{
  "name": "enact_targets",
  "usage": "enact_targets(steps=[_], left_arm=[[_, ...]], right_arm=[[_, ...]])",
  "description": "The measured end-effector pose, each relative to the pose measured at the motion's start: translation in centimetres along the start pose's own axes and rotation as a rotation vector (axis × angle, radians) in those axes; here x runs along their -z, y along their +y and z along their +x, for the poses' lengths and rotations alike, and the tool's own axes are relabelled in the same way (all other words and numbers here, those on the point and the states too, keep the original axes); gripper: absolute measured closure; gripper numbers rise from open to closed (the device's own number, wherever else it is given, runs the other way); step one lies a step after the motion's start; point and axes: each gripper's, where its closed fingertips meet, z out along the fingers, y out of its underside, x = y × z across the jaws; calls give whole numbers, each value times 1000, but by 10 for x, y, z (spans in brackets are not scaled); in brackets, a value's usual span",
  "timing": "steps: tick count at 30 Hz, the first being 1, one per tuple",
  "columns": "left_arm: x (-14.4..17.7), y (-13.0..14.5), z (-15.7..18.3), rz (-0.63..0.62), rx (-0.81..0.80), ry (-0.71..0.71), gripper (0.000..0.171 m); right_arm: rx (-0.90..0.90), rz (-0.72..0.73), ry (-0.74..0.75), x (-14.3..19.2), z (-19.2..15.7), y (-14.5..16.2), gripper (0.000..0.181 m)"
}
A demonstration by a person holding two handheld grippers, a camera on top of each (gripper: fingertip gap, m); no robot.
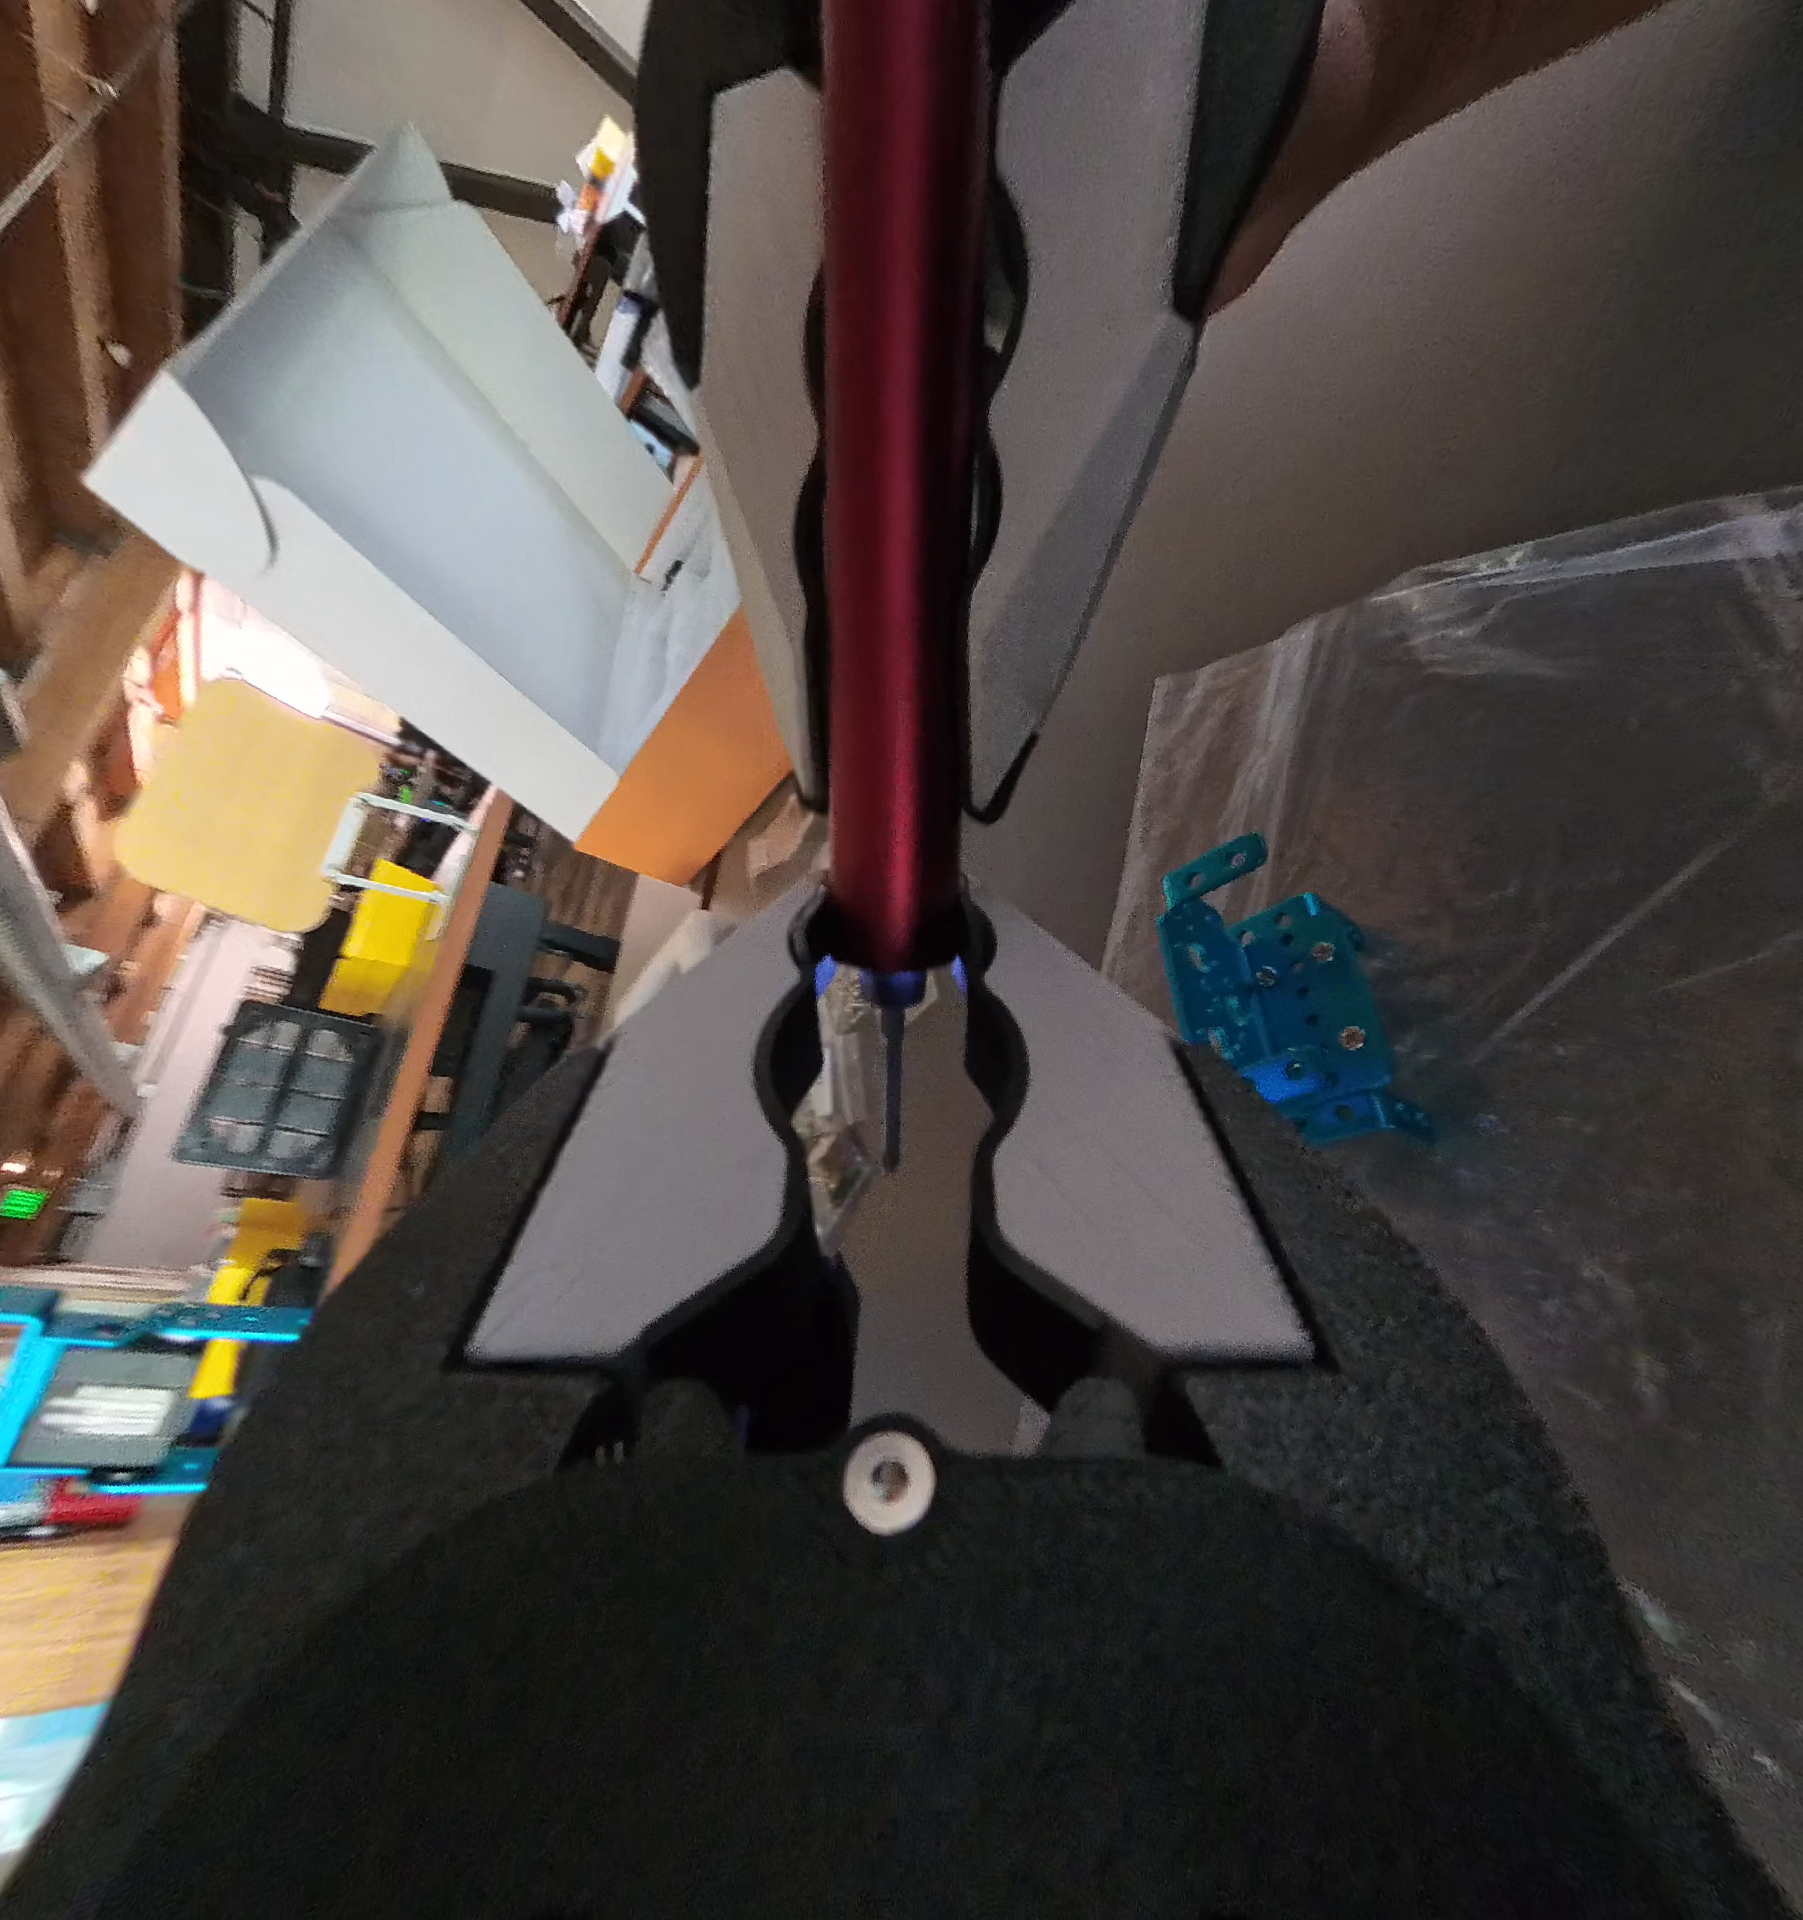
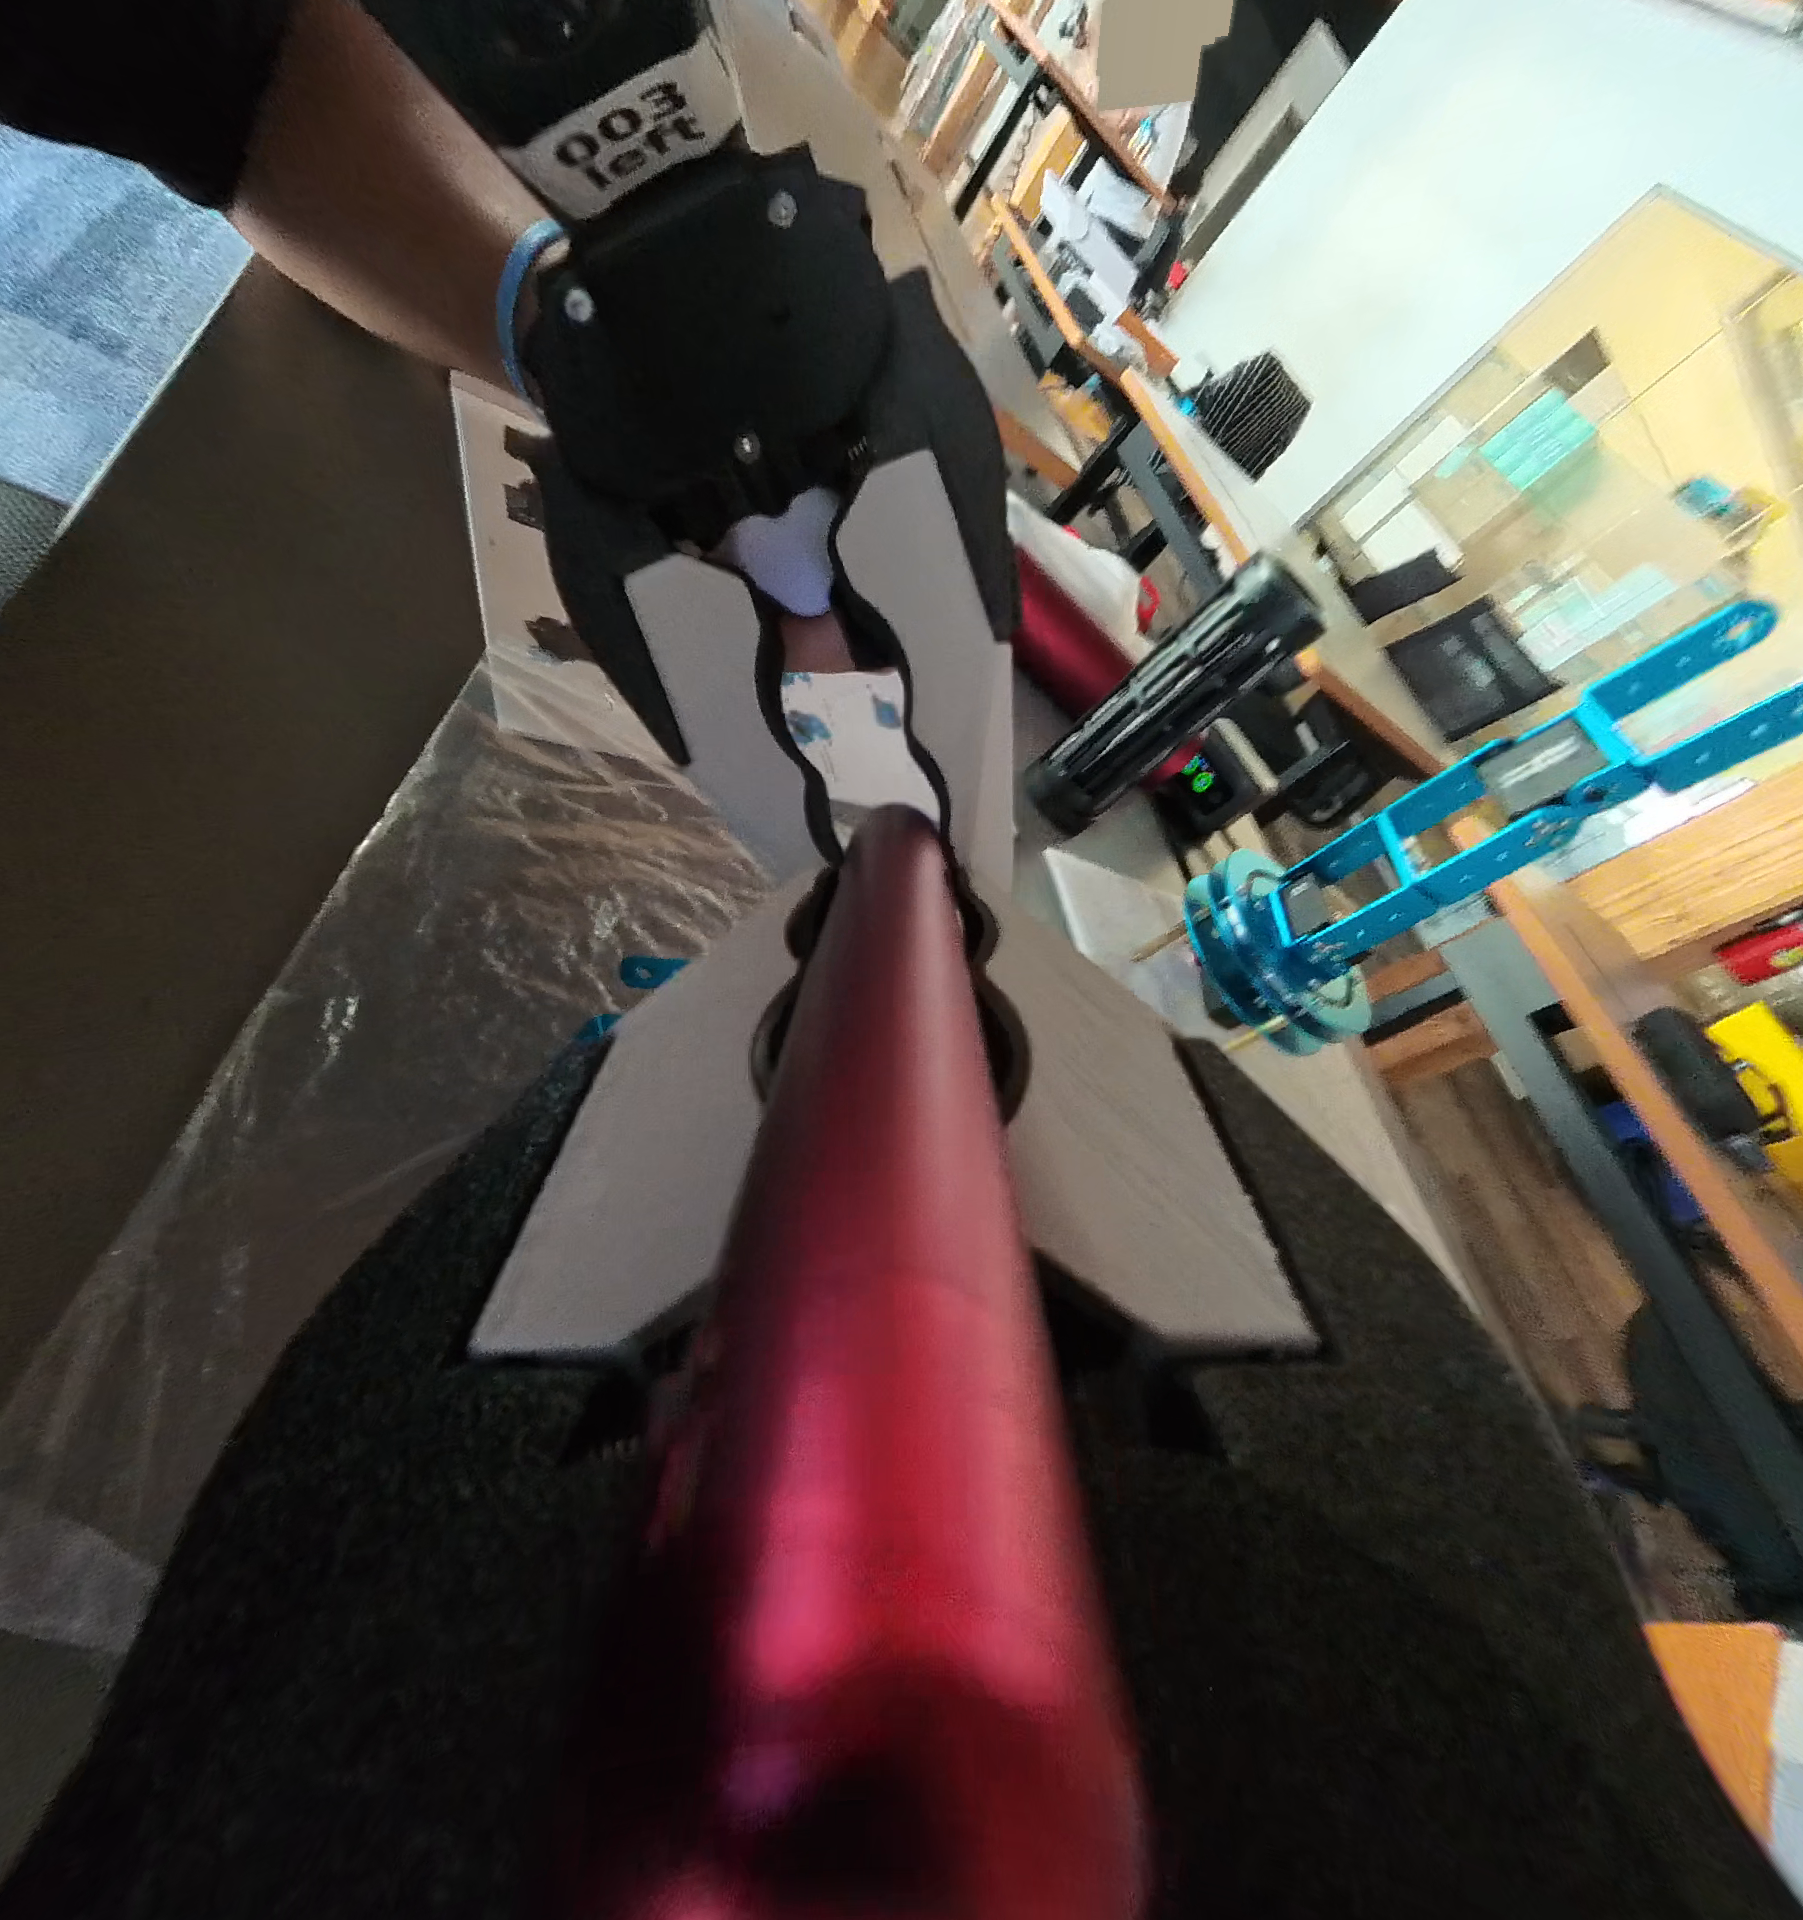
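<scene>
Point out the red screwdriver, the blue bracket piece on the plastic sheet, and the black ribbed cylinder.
red screwdriver [image 1: 881, 520]: left wrist view, mid-handle.
blue bracket piece [image 1: 1281, 997]: left wrist view, its perforated face.
black ribbed cylinder [image 2: 1177, 691]: right wrist view, middle of its side.

Both my wrist views bend hard toward the edges and smear there with motion blur. The red tube [image 2: 907, 1455] I hold goes soft and glary close to my right lens. Bright light washes out the glass partition [image 2: 1603, 499]; my grippers' black bodies sit in shadow.
</scene>
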Motion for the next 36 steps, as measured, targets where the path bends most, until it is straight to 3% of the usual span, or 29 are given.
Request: enact_targets(steps=[1, 4, 7, 9, 18, 24, 36], left_arm=[[3, 0, 0, 12, 43, 12, 147], [22, 9, 7, 19, 266, 155, 116], [40, 14, 24, 74, 604, 384, 104], [36, 18, 35, 88, 704, 453, 105], [2, 26, 79, -29, 651, 476, 115], [-14, 36, 95, -127, 614, 450, 136], [-16, 35, 97, -115, 613, 416, 139]], right_arm=[[-24, 1, -5, 2, 3, -1, 161], [-138, -60, -105, 14, 9, 2, 161], [-182, -158, -289, 26, 5, 5, 161], [-206, -253, -427, 26, -1, 10, 159], [-94, -518, -697, 22, -19, 21, 159], [-29, -634, -671, 19, -29, 38, 159], [-39, -690, -642, 10, -36, 50, 160]])
